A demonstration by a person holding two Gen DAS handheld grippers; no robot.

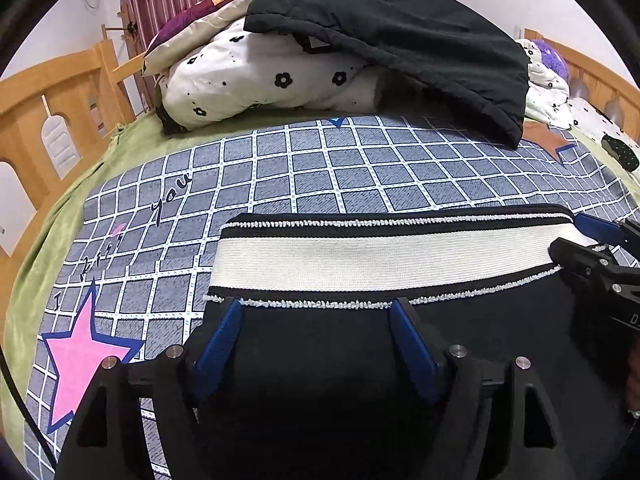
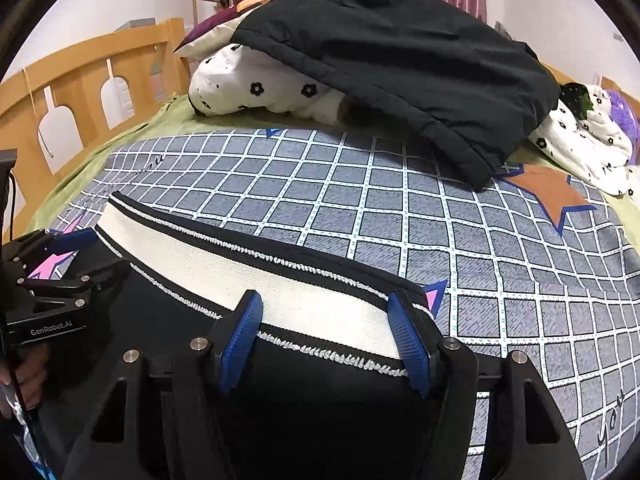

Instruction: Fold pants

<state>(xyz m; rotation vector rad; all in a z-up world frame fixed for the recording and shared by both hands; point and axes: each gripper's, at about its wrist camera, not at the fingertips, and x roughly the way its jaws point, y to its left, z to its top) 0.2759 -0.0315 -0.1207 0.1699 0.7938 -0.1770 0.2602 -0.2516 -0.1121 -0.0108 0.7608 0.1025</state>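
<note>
Left wrist view first: closest thing is the left gripper (image 1: pixel 316 304), its two blue pads (image 1: pixel 218 344) spread apart w/ nothing pinched between them. Black pants (image 1: pixel 320 380) lie flat on the bed right under it, and the pad tips sit about at the lower stitched edge of the waistband (image 1: pixel 360 260). The band is a wide cream strip w/ black borders and white stitching, running across the view. So it's let go, just sitting over the fabric. The right gripper (image 1: pixel 592 240) pokes in at the right edge by the far end of the waistband; can't tell from here if it touches. Under it all is a grey-blue checked blanket (image 1: pixel 280 176) w/ a pink star (image 1: pixel 80 360) at lower left. Further back there's a white flowered quilt (image 1: pixel 256 76) bundled up w/ a black jacket (image 1: pixel 400 40) draped over it, plus a wooden bed rail (image 1: pixel 60 92) on the left.

Right wrist view: the right gripper (image 2: pixel 324 312) is nearest, pads (image 2: pixel 240 340) also apart, straddling the waistband (image 2: pixel 240 272) near its right end. Pads stand either side of the cream strip, not squeezing it, so loose too. Pants (image 2: pixel 320 400) fill the bottom, dark and flat. The left gripper (image 2: pixel 60 256) shows at the left edge near the band's other end, a bit of a hand (image 2: pixel 28 380) below it. An orange star (image 2: pixel 552 192) is on the blanket (image 2: pixel 400 200) to the right, w/ the jacket (image 2: pixel 400 60) and quilt (image 2: pixel 260 84) behind.
</note>
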